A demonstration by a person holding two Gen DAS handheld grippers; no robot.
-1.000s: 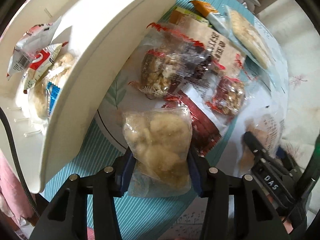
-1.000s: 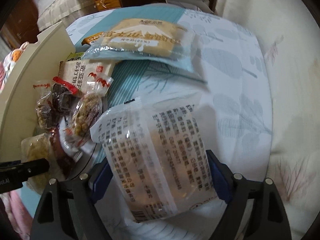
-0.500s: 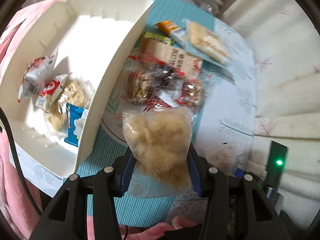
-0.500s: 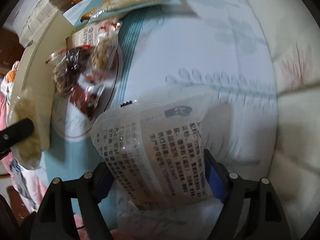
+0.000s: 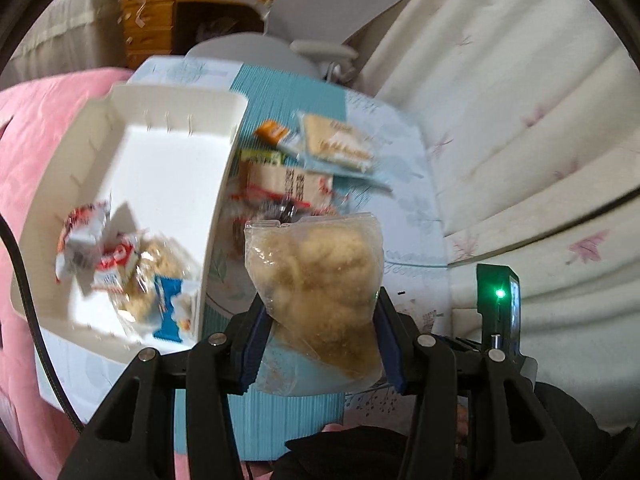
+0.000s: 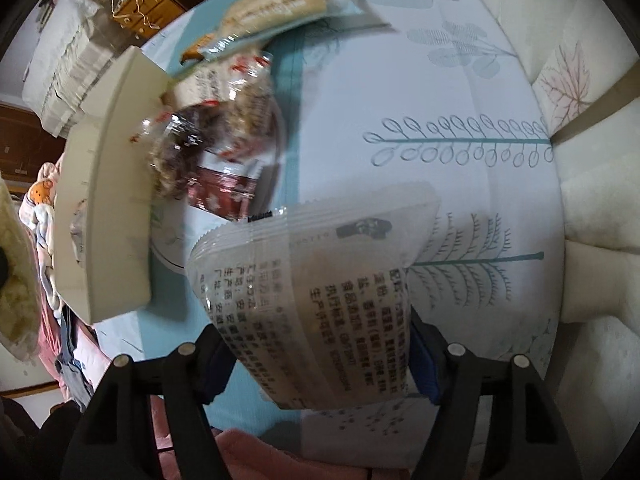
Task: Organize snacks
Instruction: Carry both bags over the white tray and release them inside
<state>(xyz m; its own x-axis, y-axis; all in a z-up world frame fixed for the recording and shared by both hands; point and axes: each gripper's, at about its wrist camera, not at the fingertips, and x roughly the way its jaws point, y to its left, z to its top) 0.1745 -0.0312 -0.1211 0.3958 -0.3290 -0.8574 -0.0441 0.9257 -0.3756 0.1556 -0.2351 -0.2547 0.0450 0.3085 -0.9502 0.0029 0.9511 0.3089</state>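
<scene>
My left gripper (image 5: 320, 320) is shut on a clear bag of pale crumbly snack (image 5: 316, 264) and holds it high above the table. Below and to its left lies the white box (image 5: 218, 208) with several wrapped snacks (image 5: 120, 268) at its near end. My right gripper (image 6: 320, 344) has a translucent packet with black print (image 6: 320, 280) between its jaws. These jaws are closing, both pads press the packet's sides, and the packet bows upward. The box wall (image 6: 108, 208) stands to the left of that packet.
A pile of loose snack packets (image 5: 288, 188) lies on the leaf-print tablecloth (image 6: 440, 100) beside the box, with a flat cracker packet (image 5: 336, 148) behind it. Pink bedding (image 5: 36, 140) is on the left, cream cushions (image 5: 520, 160) on the right, a grey chair (image 5: 320, 20) behind.
My left gripper has risen with its bag, so the box and pile look smaller and farther below. My right gripper has rolled and shifted, and its jaws have narrowed on the printed packet.
</scene>
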